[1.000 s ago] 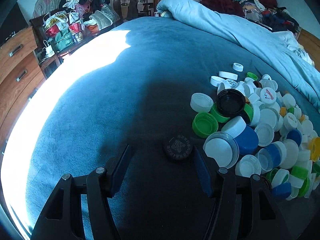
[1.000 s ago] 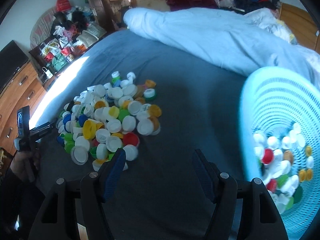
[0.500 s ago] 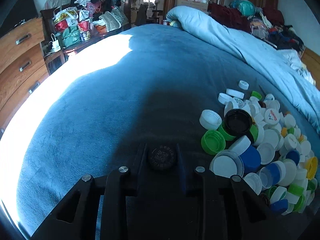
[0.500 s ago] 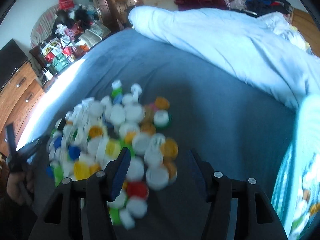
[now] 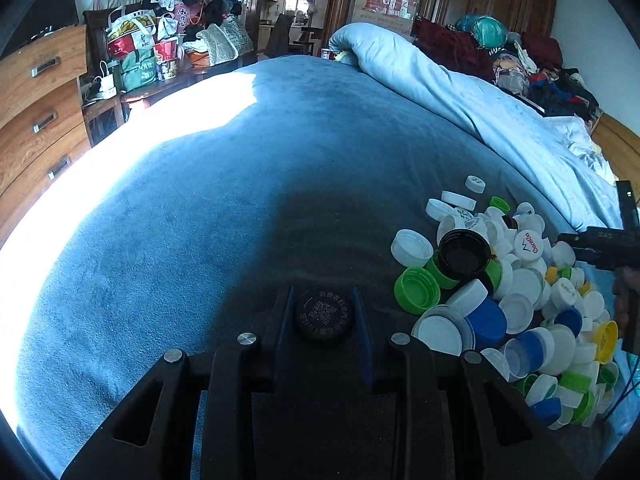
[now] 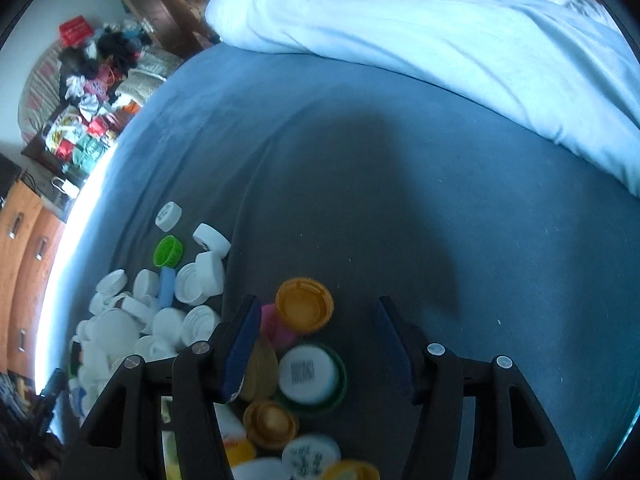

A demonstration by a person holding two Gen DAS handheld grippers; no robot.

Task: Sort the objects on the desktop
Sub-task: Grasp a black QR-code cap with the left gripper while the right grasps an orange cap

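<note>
A black cap with a printed code (image 5: 323, 316) lies on the blue blanket, and my left gripper (image 5: 320, 294) is shut on it, a pad against each side. To its right spreads a heap of mixed caps (image 5: 520, 300) in white, green, blue and yellow. My right gripper (image 6: 318, 302) hangs low over the far edge of that heap with its jaws closing. An orange cap (image 6: 305, 305) and a white cap nested in a green one (image 6: 308, 374) sit between its fingers, with clear gaps to both pads. White caps (image 6: 160, 312) lie to its left.
The caps rest on a bed's blue blanket (image 5: 240, 200). A rolled pale-blue duvet (image 5: 460, 92) runs along the far right side. Wooden drawers (image 5: 36, 112) and a cluttered side table (image 5: 152, 60) stand past the sunlit left edge. A hand (image 5: 624, 296) shows at the right.
My left gripper has closed around the black cap. My right gripper has swung left and down from the blue basket to the heap, its jaws narrowing; the basket is out of view.
</note>
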